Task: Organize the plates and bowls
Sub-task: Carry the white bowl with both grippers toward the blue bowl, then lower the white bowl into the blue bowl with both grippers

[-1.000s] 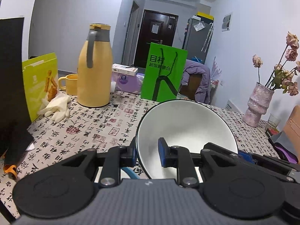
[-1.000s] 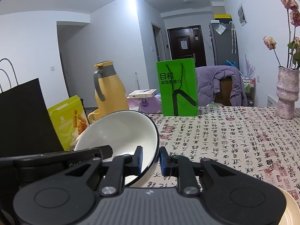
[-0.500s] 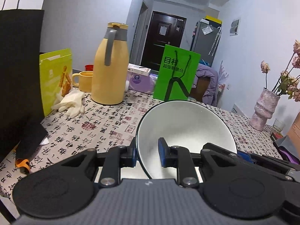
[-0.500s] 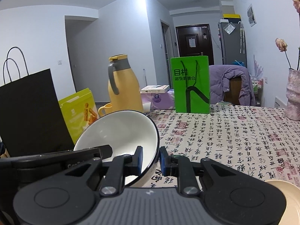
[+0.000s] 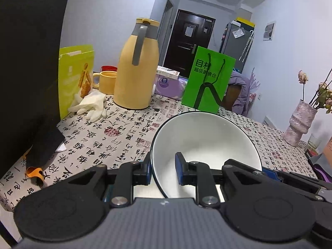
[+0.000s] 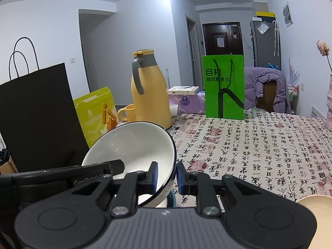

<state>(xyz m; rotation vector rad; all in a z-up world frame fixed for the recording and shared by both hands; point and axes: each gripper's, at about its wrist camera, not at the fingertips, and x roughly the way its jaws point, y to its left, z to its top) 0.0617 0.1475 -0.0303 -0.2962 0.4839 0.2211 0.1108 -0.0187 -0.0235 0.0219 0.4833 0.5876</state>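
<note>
A white bowl (image 5: 207,139) with a thin dark rim hangs tilted above the patterned tablecloth (image 5: 124,132), held between both grippers. My left gripper (image 5: 162,170) is shut on the bowl's left rim, one blue pad outside the wall and one inside. In the right wrist view the same bowl (image 6: 132,145) sits left of centre, and my right gripper (image 6: 167,175) is shut on its right rim. The left gripper's body (image 6: 93,172) reaches in from the left there. A cream dish (image 6: 317,207) shows at the lower right corner.
A tall black paper bag (image 5: 27,72) stands close on the left. Behind it are a yellow-green bag (image 5: 74,76), white gloves (image 5: 91,105), a yellow mug (image 5: 105,82), a yellow thermos (image 5: 137,70) and a green bag (image 5: 207,83). A pink vase (image 5: 298,124) stands far right.
Both grippers have carried the bowl leftward, toward the black bag, which now looms larger. The cream dish has come into the right wrist view. Both grips are unchanged.
</note>
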